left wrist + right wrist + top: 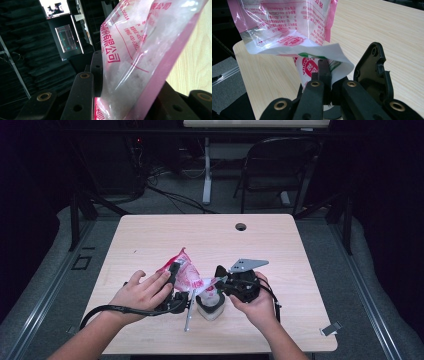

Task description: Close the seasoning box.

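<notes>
A pink and clear plastic bag (187,272) of white grains hangs tilted over the table, its mouth pointing down at a small white container (210,309). My left gripper (175,270) is shut on the bag's upper part. In the left gripper view the bag (140,50) is pressed between the black jaws of the left gripper (130,85). My right gripper (219,280) is shut on the bag's white lower lip, just above the container. In the right gripper view that lip (332,53) curls between the jaws of the right gripper (344,67), with the bag (287,27) above.
The wooden table (150,235) has a round cable hole (241,226) near its far edge. A small grey clip (330,329) lies at the near right corner. A folding chair (280,165) and cables stand beyond the table.
</notes>
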